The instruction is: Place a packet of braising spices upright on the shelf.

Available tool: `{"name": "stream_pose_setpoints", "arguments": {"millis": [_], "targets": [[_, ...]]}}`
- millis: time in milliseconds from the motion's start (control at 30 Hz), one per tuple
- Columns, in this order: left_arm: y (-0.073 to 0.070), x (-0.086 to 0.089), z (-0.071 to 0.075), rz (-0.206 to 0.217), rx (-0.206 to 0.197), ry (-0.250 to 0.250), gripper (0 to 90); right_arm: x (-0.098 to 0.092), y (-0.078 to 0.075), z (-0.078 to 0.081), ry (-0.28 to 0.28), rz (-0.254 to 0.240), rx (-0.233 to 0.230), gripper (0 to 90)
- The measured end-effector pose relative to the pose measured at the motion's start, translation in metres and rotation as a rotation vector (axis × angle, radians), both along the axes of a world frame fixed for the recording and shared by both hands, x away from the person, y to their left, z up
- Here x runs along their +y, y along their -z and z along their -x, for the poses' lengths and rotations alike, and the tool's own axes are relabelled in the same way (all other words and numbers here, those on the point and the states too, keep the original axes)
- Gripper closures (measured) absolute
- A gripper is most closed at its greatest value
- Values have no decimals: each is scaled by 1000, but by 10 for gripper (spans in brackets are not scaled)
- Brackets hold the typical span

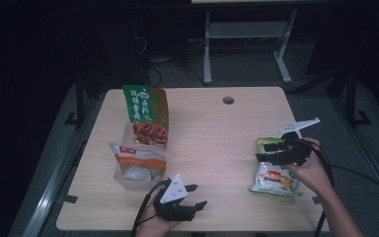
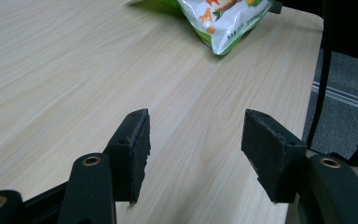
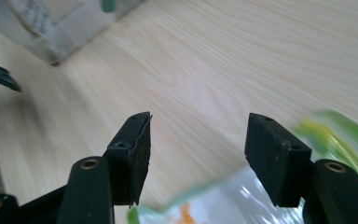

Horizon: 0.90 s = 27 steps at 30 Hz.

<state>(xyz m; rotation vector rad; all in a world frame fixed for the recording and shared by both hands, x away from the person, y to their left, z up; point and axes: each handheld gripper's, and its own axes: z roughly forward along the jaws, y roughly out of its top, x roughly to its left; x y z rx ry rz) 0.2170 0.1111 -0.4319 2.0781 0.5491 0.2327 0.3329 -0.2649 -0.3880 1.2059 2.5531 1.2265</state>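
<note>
Currently, a clear plastic bin (image 1: 140, 163) holding two snack packets, one tall green and one white-and-orange, stands just beyond the left gripper (image 1: 197, 196), left of its jaws. Those jaws are spread, nothing between them, over bare light-wood worktop (image 1: 212, 133). The flat green-and-white plastic snack bag (image 1: 275, 177) lies directly beneath the right gripper (image 1: 266, 152), whose jaws are likewise spread, pinching nothing. Judged from this, the right gripper hovers there to grasp the bag for the bin.
</note>
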Motion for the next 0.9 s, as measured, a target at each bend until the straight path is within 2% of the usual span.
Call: {"name": "stream_pose_setpoints", "arguments": {"millis": [267,500,667,733,900], "targets": [[4,-5,-3,-14,2,8,412,-41,13,4,145,39,39,398],[5,-7,-4,-20,4,11,413,-73,22,8,249,71,49,398],[6,-9,-5,-26,3,18,413,-90,28,10,314,69,60,394],[6,-10,-5,-24,7,16,413,-96,32,11,345,65,78,395],[7,-12,-5,-26,6,23,413,-106,44,10,368,41,118,416]]}}
